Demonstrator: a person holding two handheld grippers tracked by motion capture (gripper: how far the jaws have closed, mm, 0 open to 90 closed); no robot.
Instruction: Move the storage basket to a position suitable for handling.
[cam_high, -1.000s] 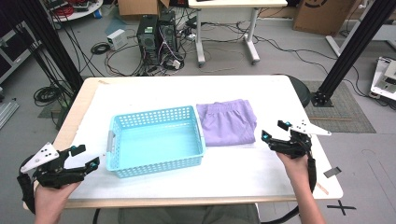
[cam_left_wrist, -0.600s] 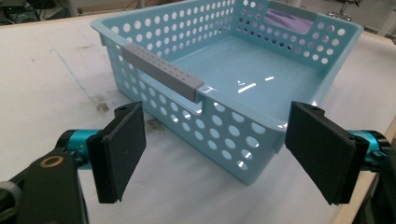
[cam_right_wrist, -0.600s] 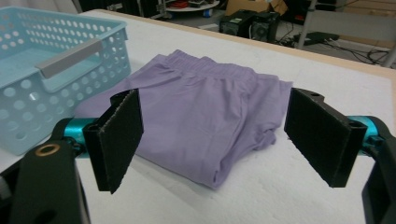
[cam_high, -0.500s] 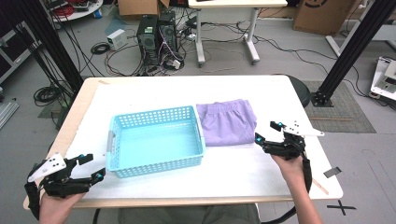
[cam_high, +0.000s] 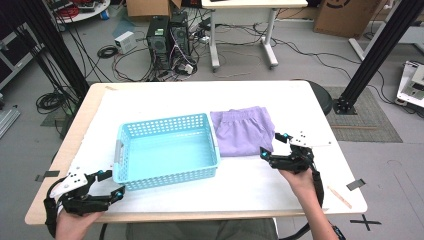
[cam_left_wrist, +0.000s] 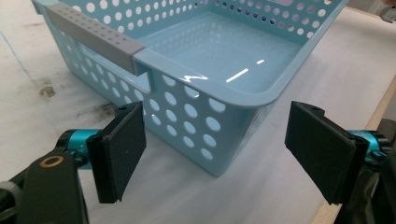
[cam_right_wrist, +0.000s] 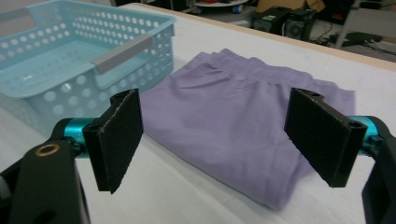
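In the high view, the left gripper (cam_high: 111, 184) sits in the lower left of the frame, held by a hand that comes up from the bottom edge; its jaws stand wide apart and point toward the right of the frame, with the white plate on top tilted to the upper left. The right gripper (cam_high: 270, 145) lies in the lower right, at the end of a forearm (cam_high: 310, 205) that rises from the bottom edge; its jaws are spread and point toward the left. In each gripper view the two black jaws stand far apart with nothing between them.
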